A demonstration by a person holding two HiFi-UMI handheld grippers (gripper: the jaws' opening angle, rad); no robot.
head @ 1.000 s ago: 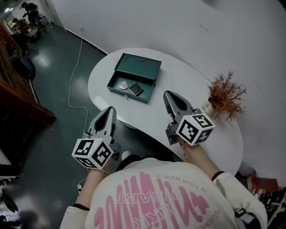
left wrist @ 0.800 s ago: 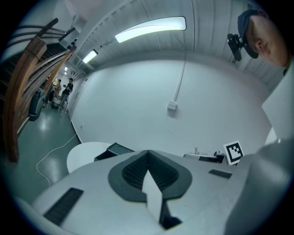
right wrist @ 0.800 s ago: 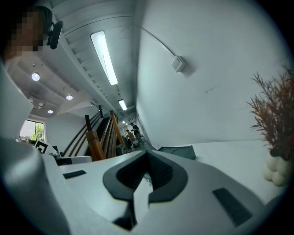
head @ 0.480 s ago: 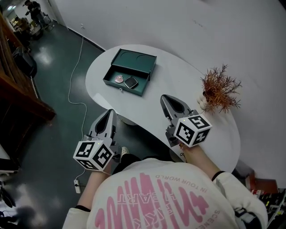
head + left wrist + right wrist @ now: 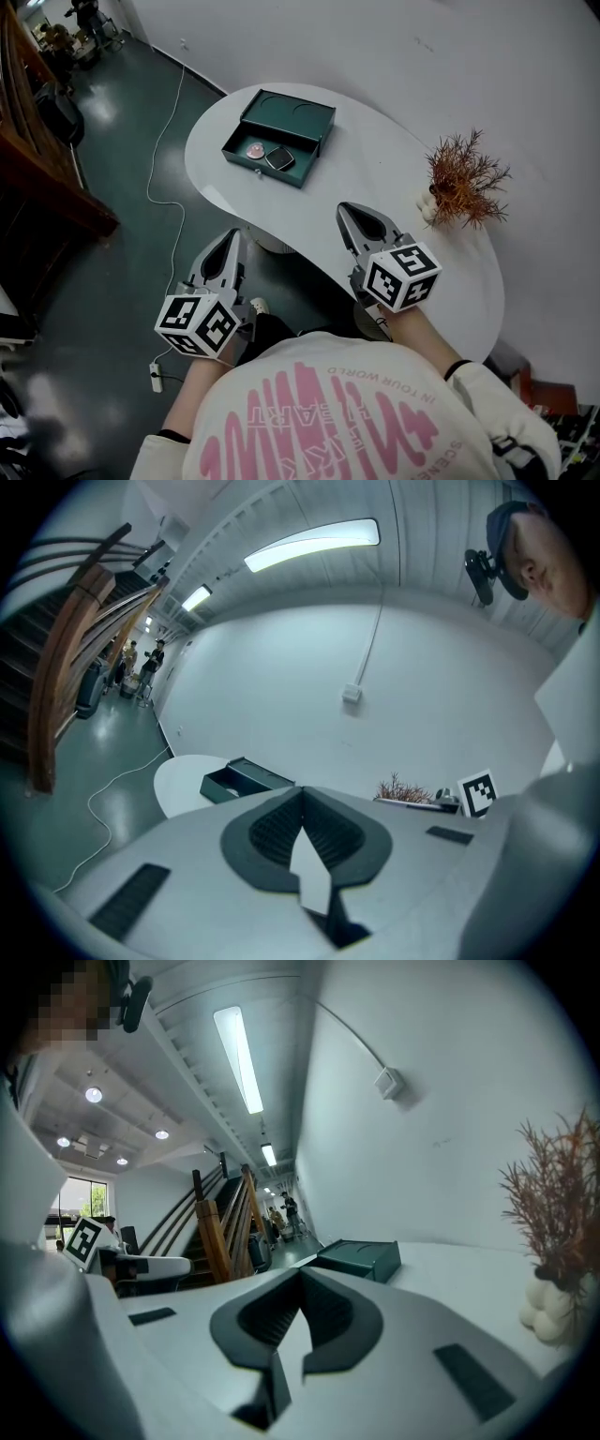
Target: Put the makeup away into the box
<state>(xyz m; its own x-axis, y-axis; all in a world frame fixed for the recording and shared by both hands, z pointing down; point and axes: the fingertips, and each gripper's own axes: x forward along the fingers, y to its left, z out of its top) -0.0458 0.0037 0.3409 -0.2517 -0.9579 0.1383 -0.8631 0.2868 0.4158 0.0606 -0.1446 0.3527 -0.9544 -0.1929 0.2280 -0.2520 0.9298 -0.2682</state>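
On the far left part of the white table [image 5: 375, 173] stands the open green box [image 5: 302, 120], its lid tipped back. A round pink compact [image 5: 253, 150] and a square black compact [image 5: 278, 159] lie inside it. My left gripper [image 5: 228, 236] is shut and empty; it hangs off the table's near edge, above the floor. Over the table's near edge, my right gripper [image 5: 350, 208] is also shut and holds nothing. Both point toward the box from well short of it. The box [image 5: 239, 780] lies far ahead of the left gripper [image 5: 302, 794], and the box [image 5: 361, 1257] likewise lies beyond the right gripper [image 5: 300, 1279].
A dried reddish plant [image 5: 464, 178] in a small white vase stands at the table's right side, close to the wall. A white cable [image 5: 164, 150] runs across the dark floor left of the table. A wooden staircase [image 5: 37, 141] rises at the far left.
Both grippers have drawn back from the box toward my body and sunk a little, still shut and empty. The box now looks farther away.
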